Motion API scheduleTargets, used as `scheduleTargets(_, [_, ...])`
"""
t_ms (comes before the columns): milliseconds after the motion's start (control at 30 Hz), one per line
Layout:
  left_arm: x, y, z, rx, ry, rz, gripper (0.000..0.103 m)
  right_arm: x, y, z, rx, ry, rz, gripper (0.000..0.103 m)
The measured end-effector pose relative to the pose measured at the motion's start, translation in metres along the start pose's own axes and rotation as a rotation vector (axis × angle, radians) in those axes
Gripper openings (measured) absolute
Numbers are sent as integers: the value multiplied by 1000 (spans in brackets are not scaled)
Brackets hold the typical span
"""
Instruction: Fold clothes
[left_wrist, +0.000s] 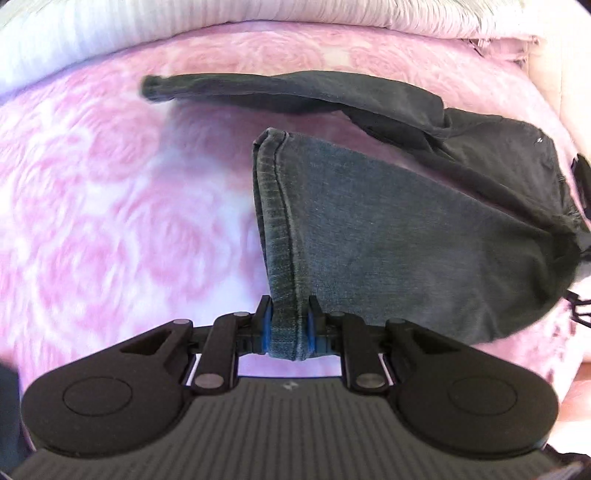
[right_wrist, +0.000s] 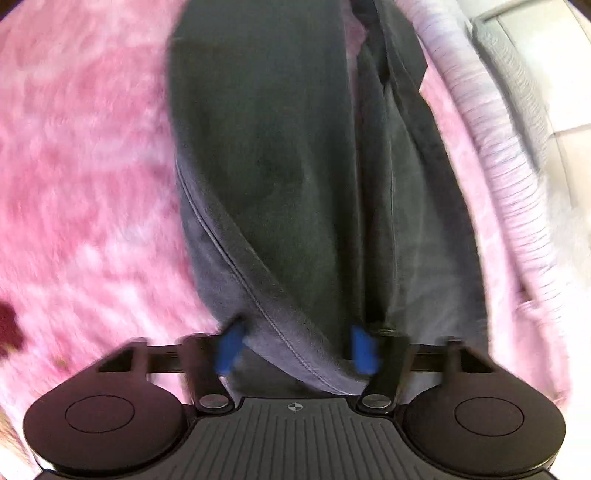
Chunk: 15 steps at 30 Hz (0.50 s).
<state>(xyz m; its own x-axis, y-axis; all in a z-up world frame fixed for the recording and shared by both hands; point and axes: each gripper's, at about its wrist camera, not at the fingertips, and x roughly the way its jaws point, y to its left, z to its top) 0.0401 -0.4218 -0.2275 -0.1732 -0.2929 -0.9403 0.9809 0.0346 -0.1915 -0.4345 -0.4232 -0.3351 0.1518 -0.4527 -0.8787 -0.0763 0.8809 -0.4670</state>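
Dark grey denim: jeans spread on a pink rose-patterned bed cover, ahead of both claws. Left claw is clamped tight on the hem of one leg, lifting it clear of the cover, probably to carry it over for a fold. Right claw stands partly open with bunched fabric between its blue pads; whether it grips is unclear. Other leg lies flat beyond.
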Motion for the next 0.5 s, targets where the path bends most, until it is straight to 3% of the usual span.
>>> scheduleTargets(100, [-33, -2, -38, -62, 57, -14, 15, -20, 3, 5, -15, -31, 61, 30])
scheduleTargets(233, [-54, -7, -92, -139, 159, -35, 15, -62, 10, 1, 71, -104, 69, 31])
scheduleTargets(300, [-50, -18, -105, -89, 170, -17, 18, -74, 18, -3, 134, -100, 60, 33])
scheduleTargets(367, [-45, -33, -109, 35, 156, 59, 26, -81, 28, -7, 184, -84, 50, 44])
scheduleTargets(433, [-45, -47, -115, 169, 130, 147, 26, -81, 39, -10, 165, -67, 39, 57])
scheduleTargets(500, [-53, -56, -130, 309, 84, 194, 43, -79, 44, -10, 125, -70, 16, 65])
